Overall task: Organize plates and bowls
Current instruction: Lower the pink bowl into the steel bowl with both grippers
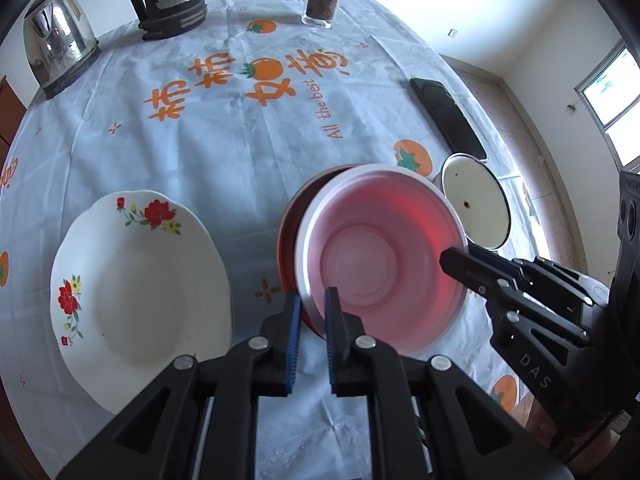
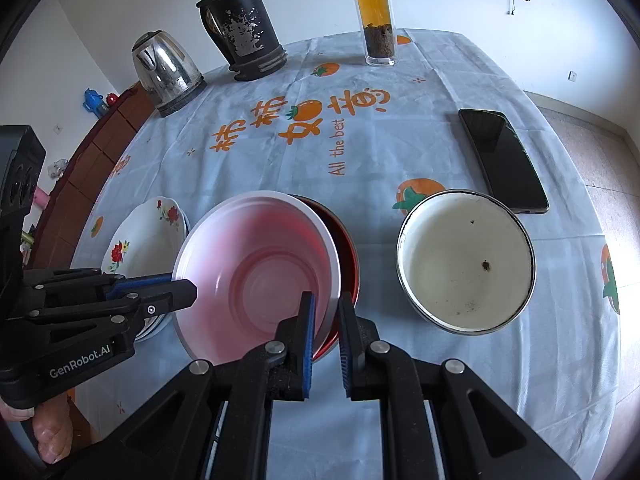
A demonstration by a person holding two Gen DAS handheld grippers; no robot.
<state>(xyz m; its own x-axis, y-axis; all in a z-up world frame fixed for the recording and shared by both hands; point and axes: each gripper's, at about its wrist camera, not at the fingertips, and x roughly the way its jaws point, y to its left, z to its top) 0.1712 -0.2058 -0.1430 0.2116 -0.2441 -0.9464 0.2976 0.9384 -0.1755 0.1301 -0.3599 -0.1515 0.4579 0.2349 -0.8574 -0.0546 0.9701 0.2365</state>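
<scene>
Both grippers are on the pink bowl (image 1: 380, 264) now, one at each side of its rim: the left gripper (image 1: 313, 312) has its blue pads closed on the near-left edge, and the right gripper (image 2: 325, 312) is clamped on the opposite edge, jaws nearly together with only the thin wall between them. The bowl sits tilted, just over the red bowl (image 2: 348, 256) beneath it, not yet nested flat; its left side looks higher. That's the relation to watch: the red bowl lies directly below and slightly to the right of the pink one, so the drop is short and mostly straight down. The flowered plate (image 1: 140, 296) waits just left, the white enamel bowl (image 2: 466, 260) just right, both on the tablecloth (image 1: 220, 140) and clear of the pair
</scene>
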